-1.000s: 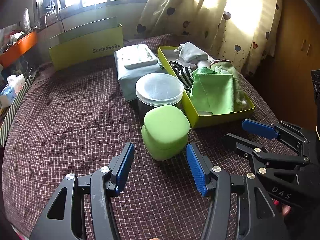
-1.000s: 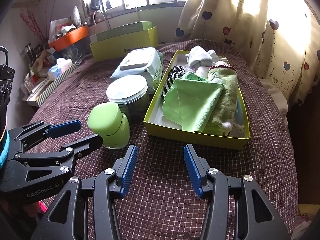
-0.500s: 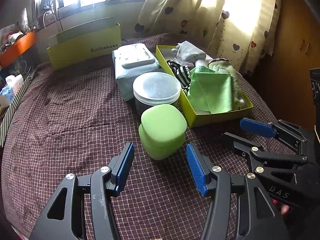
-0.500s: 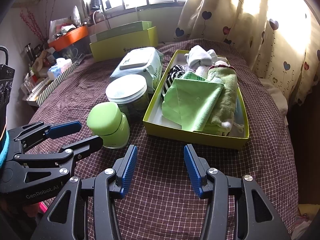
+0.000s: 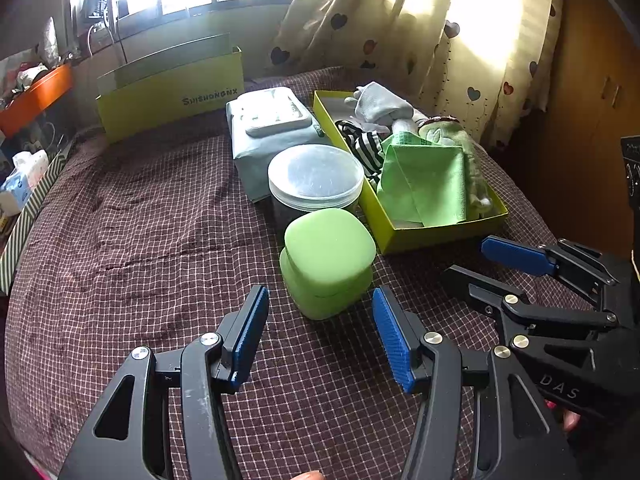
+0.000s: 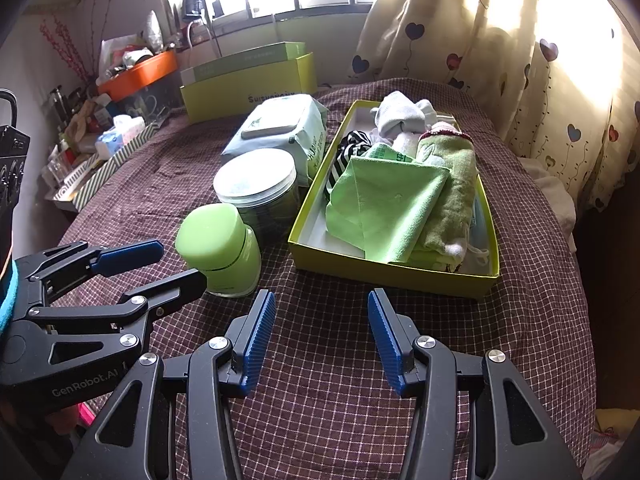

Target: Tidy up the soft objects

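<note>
A yellow-green open box (image 6: 384, 274) (image 5: 424, 236) on the checked cloth holds soft things: a folded green cloth (image 6: 384, 204) (image 5: 426, 184), a green towel (image 6: 448, 184), grey-white socks (image 6: 400, 114) (image 5: 380, 102) and a striped black-and-white piece (image 6: 350, 146) (image 5: 366, 144). My left gripper (image 5: 320, 316) is open and empty, just before a green lidded jar (image 5: 328, 256) (image 6: 218, 240). My right gripper (image 6: 322, 320) is open and empty, just before the box's near wall. Each gripper shows in the other's view: the right one (image 5: 488, 264) and the left one (image 6: 160, 260).
A clear-lidded round jar (image 5: 316, 178) (image 6: 258, 186) and a wet-wipes pack (image 5: 272, 124) (image 6: 280, 132) stand left of the box. A second yellow-green box (image 5: 172, 88) stands at the back. Cluttered shelves (image 6: 112, 112) lie beyond the table's left edge. Curtains (image 6: 520, 60) hang behind.
My left gripper has drifted slightly closer to the green jar. The right gripper has not visibly moved. Both stay open.
</note>
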A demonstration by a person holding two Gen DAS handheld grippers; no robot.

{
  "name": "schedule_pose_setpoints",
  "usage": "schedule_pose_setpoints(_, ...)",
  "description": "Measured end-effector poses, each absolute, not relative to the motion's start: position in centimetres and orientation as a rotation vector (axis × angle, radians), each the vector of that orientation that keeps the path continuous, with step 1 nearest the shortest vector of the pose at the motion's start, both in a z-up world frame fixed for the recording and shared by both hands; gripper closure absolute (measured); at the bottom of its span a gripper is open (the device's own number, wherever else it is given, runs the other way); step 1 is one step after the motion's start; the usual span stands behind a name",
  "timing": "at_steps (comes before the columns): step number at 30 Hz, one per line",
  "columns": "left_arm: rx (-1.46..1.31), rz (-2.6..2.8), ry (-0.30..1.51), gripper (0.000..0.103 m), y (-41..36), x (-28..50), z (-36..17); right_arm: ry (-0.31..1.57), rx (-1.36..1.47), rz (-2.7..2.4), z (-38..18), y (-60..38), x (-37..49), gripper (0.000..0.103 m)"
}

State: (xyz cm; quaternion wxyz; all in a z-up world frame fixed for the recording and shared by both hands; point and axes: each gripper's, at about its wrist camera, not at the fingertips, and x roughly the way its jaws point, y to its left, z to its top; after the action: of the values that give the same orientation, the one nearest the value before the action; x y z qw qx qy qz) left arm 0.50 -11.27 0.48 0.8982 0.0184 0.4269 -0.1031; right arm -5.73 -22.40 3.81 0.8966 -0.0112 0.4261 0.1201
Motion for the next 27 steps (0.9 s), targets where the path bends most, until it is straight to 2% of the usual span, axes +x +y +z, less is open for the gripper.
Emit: schedule_pose_setpoints(27, 0.041, -0.226, 0.887, 0.048, -11.53, 0.47, 0.39, 0.884, -0.023, 0.247, 3.75, -22.48, -5.77, 0.055)
